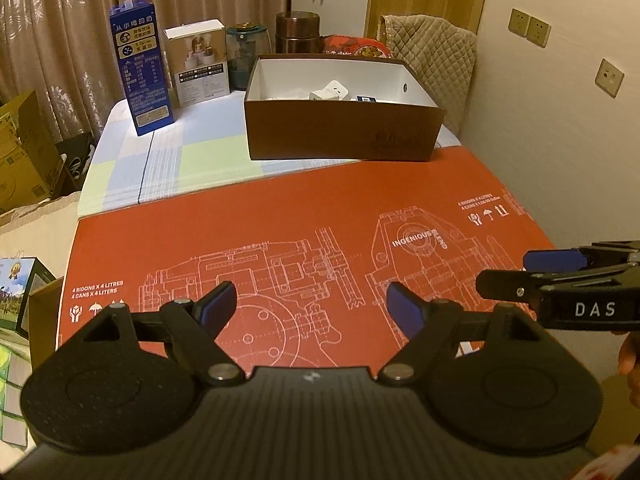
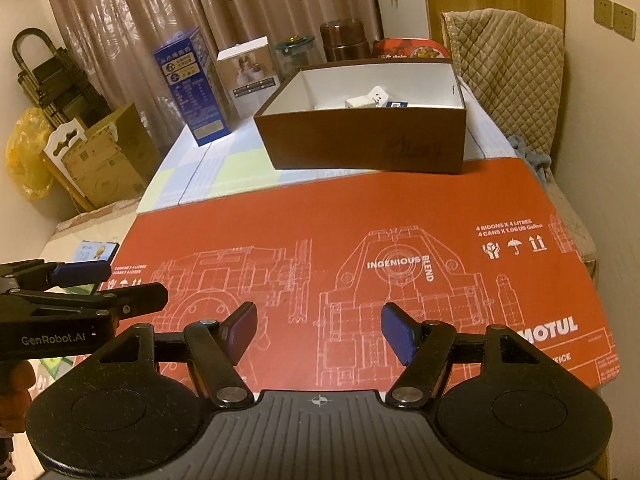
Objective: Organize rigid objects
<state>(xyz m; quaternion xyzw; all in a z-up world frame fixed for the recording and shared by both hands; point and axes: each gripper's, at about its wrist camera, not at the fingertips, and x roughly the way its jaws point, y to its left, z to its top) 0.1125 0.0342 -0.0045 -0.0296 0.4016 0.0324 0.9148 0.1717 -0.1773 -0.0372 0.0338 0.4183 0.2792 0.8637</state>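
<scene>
Red flattened carton w/ white line-drawn machine diagrams & white lettering. Beyond carton: brown box, white inside, holding a white item. Left of box: pale tablecloth in blue/green/white checks; tall blue carton; white box. Behind: beige patterned curtain. Gripper pads blue, bodies black.

We see a flat carton lying across the lower frame on the desk; behind it, upper centre, an open box holds an adapter; a tall carton and small box stand upper left; a chair upper right.
</scene>
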